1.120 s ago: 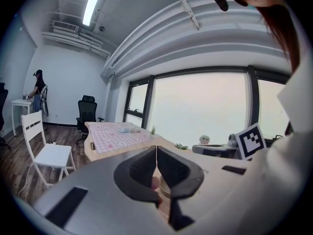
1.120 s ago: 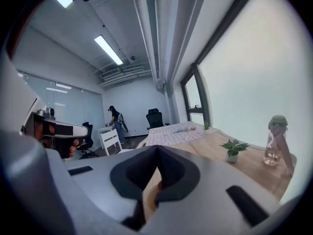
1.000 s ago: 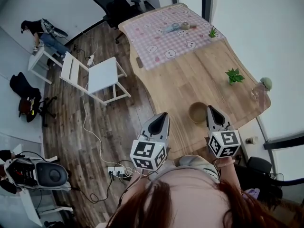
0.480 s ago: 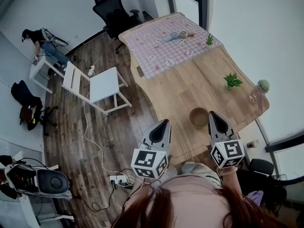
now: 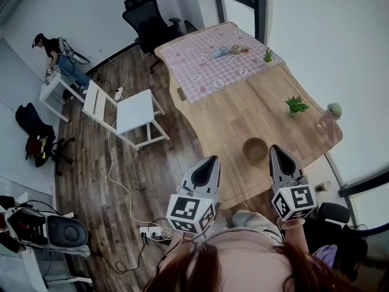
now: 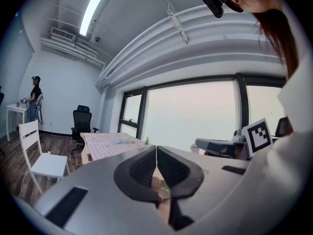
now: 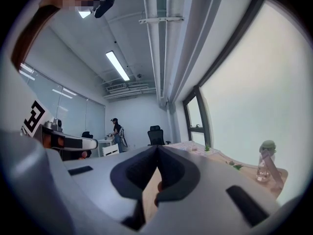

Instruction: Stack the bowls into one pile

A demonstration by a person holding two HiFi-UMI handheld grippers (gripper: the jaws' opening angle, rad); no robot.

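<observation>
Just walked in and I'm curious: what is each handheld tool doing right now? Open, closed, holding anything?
Left tool: closed, holding nothing.
Right tool: closed, holding nothing.

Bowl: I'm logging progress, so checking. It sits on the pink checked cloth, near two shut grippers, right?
No: the head view shows the bowl on bare wood of the table, away from the pink checked cloth. The left gripper and right gripper nearby are shut.

Lifted left tool (image 5: 212, 159) and right tool (image 5: 275, 148) slightly, easing both back from the wooden bowl (image 5: 255, 149) toward the bench's (image 5: 243, 111) near edge. Also noted a straighter stance for the background person (image 5: 58, 53).
</observation>
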